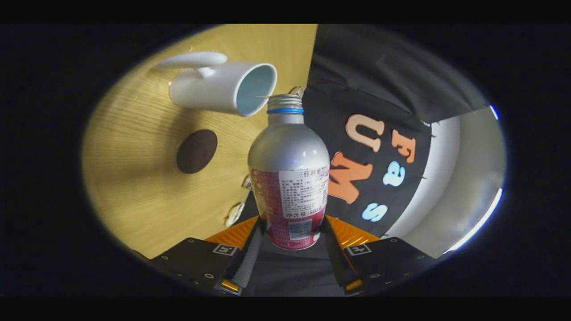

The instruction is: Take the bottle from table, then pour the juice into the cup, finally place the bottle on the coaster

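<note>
Silver aluminium bottle with a red label [289, 178] sits clamped between the tongs [292, 243], low in the middle of the frame, mouth pointing at the white ceramic cup [223, 87] in the upper left. Looks like the pour step, with the whole view rolled sideways. Next I'd guess: level it, then set it on the dark round coaster [196, 151] on the wooden worktop [134, 191], left of centre.

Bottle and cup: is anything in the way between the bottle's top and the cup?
Nothing visible is. The tool is shut on the bottle, tilted so its neck sits right by the open mouth of the white cup. The coaster lies apart on the table, beside the bottle.
</note>
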`<state>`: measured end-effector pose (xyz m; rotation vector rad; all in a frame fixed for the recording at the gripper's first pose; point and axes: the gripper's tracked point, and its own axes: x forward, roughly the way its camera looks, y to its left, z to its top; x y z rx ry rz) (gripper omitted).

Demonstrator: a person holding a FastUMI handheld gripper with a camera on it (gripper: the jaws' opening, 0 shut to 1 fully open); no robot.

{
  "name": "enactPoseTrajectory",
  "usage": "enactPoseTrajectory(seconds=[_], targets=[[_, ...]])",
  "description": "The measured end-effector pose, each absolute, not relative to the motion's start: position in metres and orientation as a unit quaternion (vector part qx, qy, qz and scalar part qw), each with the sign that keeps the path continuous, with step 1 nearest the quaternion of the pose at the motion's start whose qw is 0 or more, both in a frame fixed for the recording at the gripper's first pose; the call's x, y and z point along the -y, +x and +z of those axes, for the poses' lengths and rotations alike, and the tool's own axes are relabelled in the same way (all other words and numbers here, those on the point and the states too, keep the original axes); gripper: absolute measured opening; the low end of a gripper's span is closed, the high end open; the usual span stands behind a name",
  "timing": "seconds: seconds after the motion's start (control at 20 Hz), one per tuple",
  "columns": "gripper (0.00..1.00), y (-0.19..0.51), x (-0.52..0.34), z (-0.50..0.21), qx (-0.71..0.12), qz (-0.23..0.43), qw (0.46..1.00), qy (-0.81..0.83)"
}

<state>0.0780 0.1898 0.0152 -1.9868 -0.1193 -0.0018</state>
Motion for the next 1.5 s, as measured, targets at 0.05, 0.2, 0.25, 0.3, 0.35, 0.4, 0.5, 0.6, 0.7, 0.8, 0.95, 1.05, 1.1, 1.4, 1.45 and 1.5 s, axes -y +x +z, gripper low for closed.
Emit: enactPoseTrajectory(seconds=[0.05,0.2,0.25,0.3,0.35,0.4,0.5,0.6,0.7,0.8,0.95,1.05,1.1,1.4,1.45,1.5], targets=[[0.73,0.080,-0.184,0.009,0.032,0.007,0.576,-0.817],[0.73,0.084,-0.166,-0.014,-0.028,0.041,0.697,-0.716],[0.73,0.085,-0.161,-0.026,-0.055,0.059,0.744,-0.663],[0.73,0.085,-0.162,-0.037,-0.078,0.080,0.788,-0.606],[0.73,0.088,-0.163,-0.044,-0.098,0.093,0.825,-0.548],[0.73,0.091,-0.167,-0.047,-0.110,0.107,0.857,-0.491],[0.73,0.105,-0.179,-0.054,-0.126,0.131,0.908,-0.377],[0.73,0.119,-0.185,-0.066,-0.146,0.143,0.938,-0.281],[0.74,0.128,-0.194,-0.078,-0.172,0.153,0.953,-0.196],[0.74,0.139,-0.199,-0.088,-0.187,0.157,0.960,-0.138],[0.74,0.156,-0.199,-0.096,-0.195,0.153,0.962,-0.114],[0.74,0.159,-0.204,-0.099,-0.196,0.157,0.961,-0.114],[0.74,0.158,-0.208,-0.100,-0.195,0.164,0.961,-0.113],[0.78,0.157,-0.202,-0.128,-0.223,0.160,0.955,-0.113],[0.79,0.154,-0.202,-0.132,-0.235,0.160,0.953,-0.106],[0.80,0.150,-0.199,-0.135,-0.239,0.159,0.952,-0.108]])
